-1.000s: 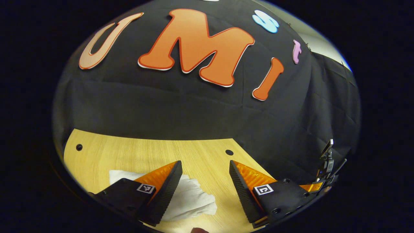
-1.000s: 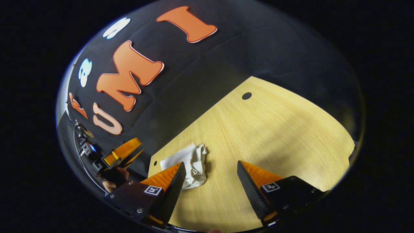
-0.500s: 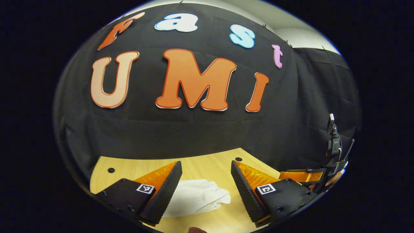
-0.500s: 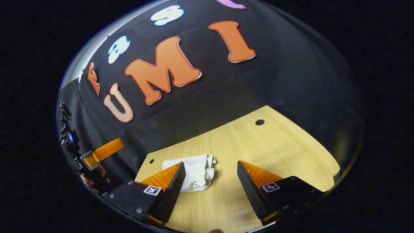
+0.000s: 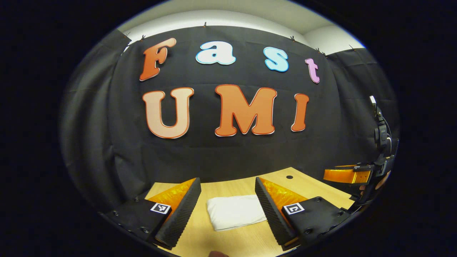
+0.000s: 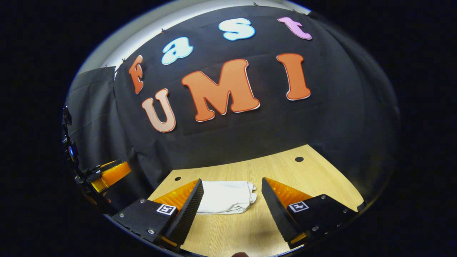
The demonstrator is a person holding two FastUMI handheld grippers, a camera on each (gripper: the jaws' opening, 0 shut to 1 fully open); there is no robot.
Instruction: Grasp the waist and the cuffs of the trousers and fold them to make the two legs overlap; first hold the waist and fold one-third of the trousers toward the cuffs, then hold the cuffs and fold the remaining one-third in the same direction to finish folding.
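The white trousers point(image 5: 235, 211) lie folded into a small flat bundle on the wooden table point(image 5: 246, 185). In the left gripper view my left gripper point(image 5: 227, 205) is open, lifted above and before the bundle, touching nothing. The right gripper view shows the same bundle point(image 6: 225, 197), with loose edges at its right end. My right gripper point(image 6: 232, 203) is open too, raised clear of the cloth. The right gripper's finger point(image 5: 346, 175) shows at the right edge of the left gripper view. At the left edge of the right gripper view is the left gripper's finger point(image 6: 109, 175).
The table has small dark holes point(image 6: 299, 159) near its back edge, where it meets the black cloth wall point(image 5: 221, 150). A fingertip point(image 5: 216, 253) of the person's hand shows at the very bottom of the left gripper view.
Both grippers have risen and tilted up away from the table; more wall and less tabletop shows. The folded trousers stay put and now appear centred between each pair of fingers.
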